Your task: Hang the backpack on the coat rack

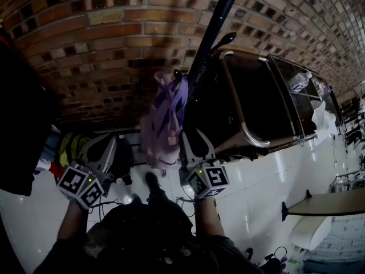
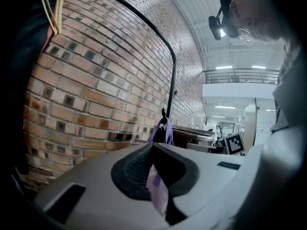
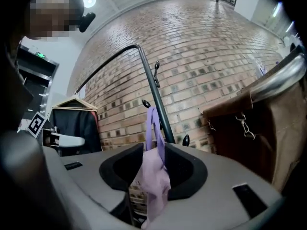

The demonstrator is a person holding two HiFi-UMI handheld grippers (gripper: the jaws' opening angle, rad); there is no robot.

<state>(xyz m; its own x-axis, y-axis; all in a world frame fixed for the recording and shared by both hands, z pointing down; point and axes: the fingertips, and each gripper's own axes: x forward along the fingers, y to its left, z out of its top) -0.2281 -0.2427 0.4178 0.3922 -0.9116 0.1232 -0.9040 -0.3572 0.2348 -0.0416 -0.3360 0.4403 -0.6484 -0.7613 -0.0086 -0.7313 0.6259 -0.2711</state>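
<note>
The purple backpack [image 1: 164,121] hangs by its strap from a hook on the black coat rack [image 1: 212,32], against the brick wall. In the right gripper view the backpack [image 3: 154,176] shows through the gap of my right gripper [image 3: 154,151], its strap running up to the hook beside the rack pole [image 3: 154,96]. That gripper [image 1: 191,137] is open, just right of the bag, its pads not pressing on it. My left gripper [image 1: 107,146] hovers further left, apart from the bag. Its jaws [image 2: 154,150] stand slightly apart, with the backpack [image 2: 163,128] seen beyond them.
A dark brown cabinet with a metal rail [image 1: 256,104] stands right of the rack. A dark garment on a hanger [image 1: 23,113] hangs at the left. Cables and my feet [image 1: 151,182] are on the white tiled floor; a table edge [image 1: 331,203] lies at the right.
</note>
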